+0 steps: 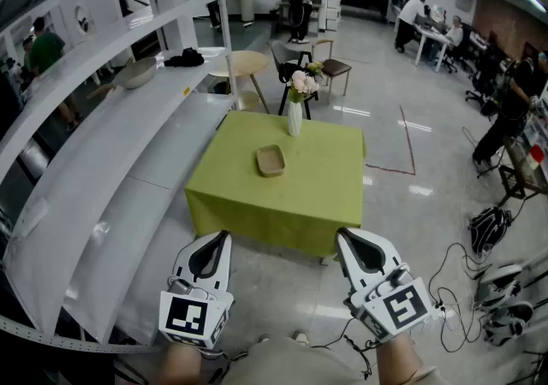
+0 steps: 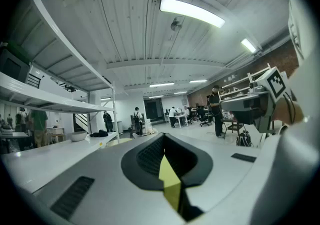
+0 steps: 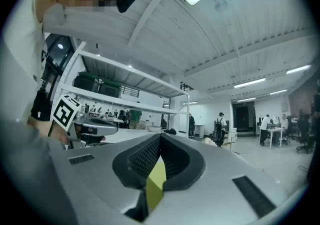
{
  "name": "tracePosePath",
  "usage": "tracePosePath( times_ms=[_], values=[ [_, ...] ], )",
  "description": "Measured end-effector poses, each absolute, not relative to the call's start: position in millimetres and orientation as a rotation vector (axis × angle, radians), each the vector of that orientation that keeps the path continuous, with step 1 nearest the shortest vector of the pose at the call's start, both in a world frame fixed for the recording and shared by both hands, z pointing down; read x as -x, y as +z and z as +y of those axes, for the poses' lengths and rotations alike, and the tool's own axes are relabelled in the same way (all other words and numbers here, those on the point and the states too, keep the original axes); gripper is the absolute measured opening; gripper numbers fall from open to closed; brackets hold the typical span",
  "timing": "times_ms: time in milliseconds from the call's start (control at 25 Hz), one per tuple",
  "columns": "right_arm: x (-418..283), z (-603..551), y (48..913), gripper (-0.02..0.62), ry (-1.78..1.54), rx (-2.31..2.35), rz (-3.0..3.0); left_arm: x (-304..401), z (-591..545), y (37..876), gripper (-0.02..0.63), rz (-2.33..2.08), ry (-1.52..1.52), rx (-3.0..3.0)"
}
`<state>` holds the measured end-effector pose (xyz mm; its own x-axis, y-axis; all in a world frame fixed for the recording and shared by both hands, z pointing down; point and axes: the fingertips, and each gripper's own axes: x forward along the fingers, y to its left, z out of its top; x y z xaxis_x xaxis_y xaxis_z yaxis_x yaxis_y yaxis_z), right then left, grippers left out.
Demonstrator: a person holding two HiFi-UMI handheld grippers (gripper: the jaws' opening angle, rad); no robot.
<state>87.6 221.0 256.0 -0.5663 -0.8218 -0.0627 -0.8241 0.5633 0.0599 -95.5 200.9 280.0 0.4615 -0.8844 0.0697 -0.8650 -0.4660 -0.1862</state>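
My left gripper and right gripper are held side by side low in the head view, above the floor and short of a table with a green cloth. Both are shut with nothing between the jaws. In the left gripper view the left gripper has its jaws meeting at the tip, with the green cloth showing through the slit behind. The right gripper looks the same in its own view. On the table stand a white vase of pink flowers and a small tan dish.
Long white shelves run along the left, bearing a bowl and a dark bundle. A round table and chairs stand behind the green table. Cables and a black backpack lie on the floor at right. People work in the background.
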Motion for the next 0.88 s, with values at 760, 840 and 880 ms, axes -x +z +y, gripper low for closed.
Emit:
tracePosePath(
  times_ms=[760, 840, 880],
  values=[
    [-123.1, 200.6, 291.1, 0.005, 0.022, 1.36, 2.826, 53.0, 191.9, 281.9, 0.006, 1.606, -0.269, 2.528],
    [-129.8, 199.2, 291.9, 0.006, 0.021, 1.35, 2.821, 47.5, 192.5, 281.8, 0.006, 1.617, -0.269, 2.515],
    [-133.1, 198.6, 291.9, 0.005, 0.023, 1.345, 2.821, 45.3, 192.6, 281.3, 0.006, 1.622, -0.267, 2.508]
  ],
)
